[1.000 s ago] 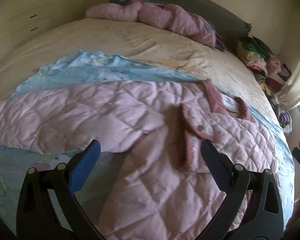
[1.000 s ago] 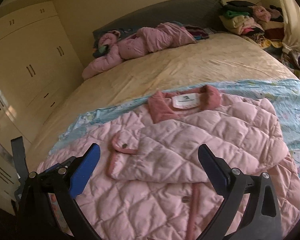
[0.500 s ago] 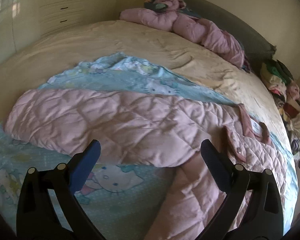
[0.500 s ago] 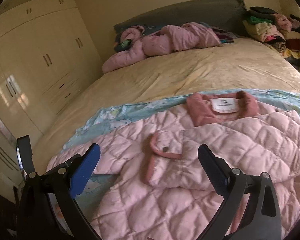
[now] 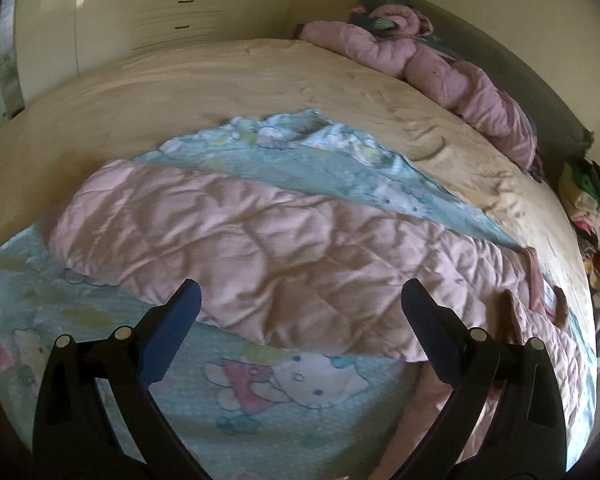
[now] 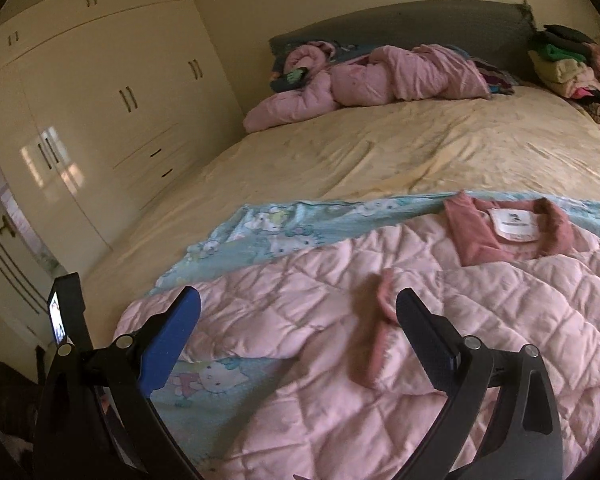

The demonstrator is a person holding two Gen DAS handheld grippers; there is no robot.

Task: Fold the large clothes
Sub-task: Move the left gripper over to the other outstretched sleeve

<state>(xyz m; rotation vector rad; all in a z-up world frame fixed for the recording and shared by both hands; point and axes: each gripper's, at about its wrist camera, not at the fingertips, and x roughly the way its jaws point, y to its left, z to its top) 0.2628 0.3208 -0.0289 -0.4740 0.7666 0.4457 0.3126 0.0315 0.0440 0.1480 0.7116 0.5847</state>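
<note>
Setting: a bedroom, seen from two cameras that each look forward along a hand-held gripper's two fingers.
Jacket: a large pink quilted jacket lies spread flat on a light blue cartoon-print blanket, which covers the near part of a bed with a cream sheet.
Jacket details: its darker pink collar, with a white label inside, points toward the head of the bed; one sleeve is folded across the chest, its darker pink cuff near the middle of the right camera's view.
Other sleeve: in the left camera's view the second sleeve stretches out sideways over the blanket, away from the jacket's body.
Left gripper: the left gripper hangs above the outstretched sleeve with its jaws wide apart and nothing between them; the sleeve's lower edge passes just beyond the fingertips.
Right gripper: the right gripper hangs above the jacket's chest, jaws spread wide and empty; the folded cuff sits just inside the right-hand finger.
Background: a crumpled pink garment lies by the grey headboard, a pile of folded clothes sits at the far corner, and cream wardrobes line the wall beside the bed.
</note>
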